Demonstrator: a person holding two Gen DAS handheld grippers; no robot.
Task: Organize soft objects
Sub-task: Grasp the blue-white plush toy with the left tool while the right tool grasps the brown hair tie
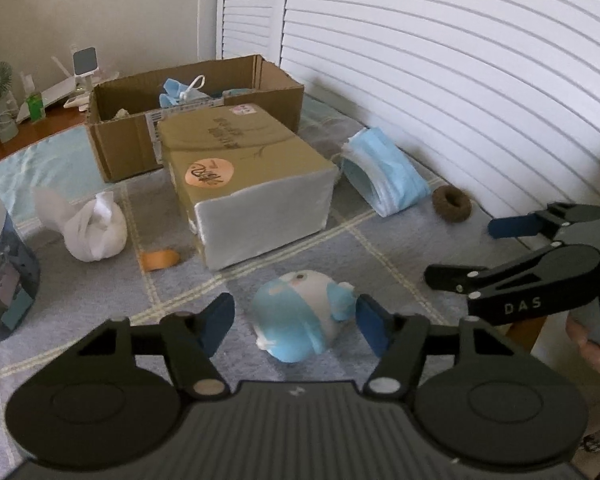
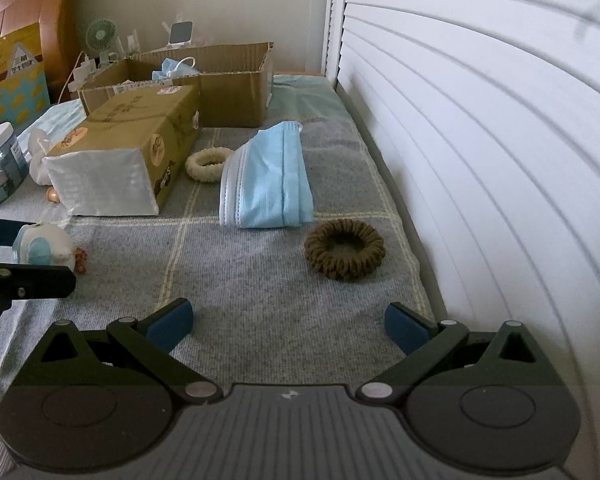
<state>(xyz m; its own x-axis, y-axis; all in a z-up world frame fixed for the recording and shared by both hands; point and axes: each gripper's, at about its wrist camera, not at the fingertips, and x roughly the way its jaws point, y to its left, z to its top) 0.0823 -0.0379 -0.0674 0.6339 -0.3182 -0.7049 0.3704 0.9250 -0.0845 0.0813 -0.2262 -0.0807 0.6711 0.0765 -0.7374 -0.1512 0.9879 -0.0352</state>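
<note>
A small blue and white plush toy (image 1: 300, 316) lies on the grey blanket between the open fingers of my left gripper (image 1: 296, 324); it also shows at the left of the right wrist view (image 2: 44, 246). My right gripper (image 2: 288, 326) is open and empty over the blanket, short of a brown scrunchie (image 2: 344, 250). A stack of blue face masks (image 2: 266, 180) lies beyond it, with a cream scrunchie (image 2: 208, 164) to their left. An open cardboard box (image 1: 196, 120) at the back holds a blue mask (image 1: 176, 92).
A closed tan parcel (image 1: 240, 164) lies in front of the cardboard box. A white knotted cloth (image 1: 92, 228), an orange item (image 1: 160, 260) and a jar (image 1: 0, 264) sit left. A white louvred door (image 2: 480, 140) bounds the right side.
</note>
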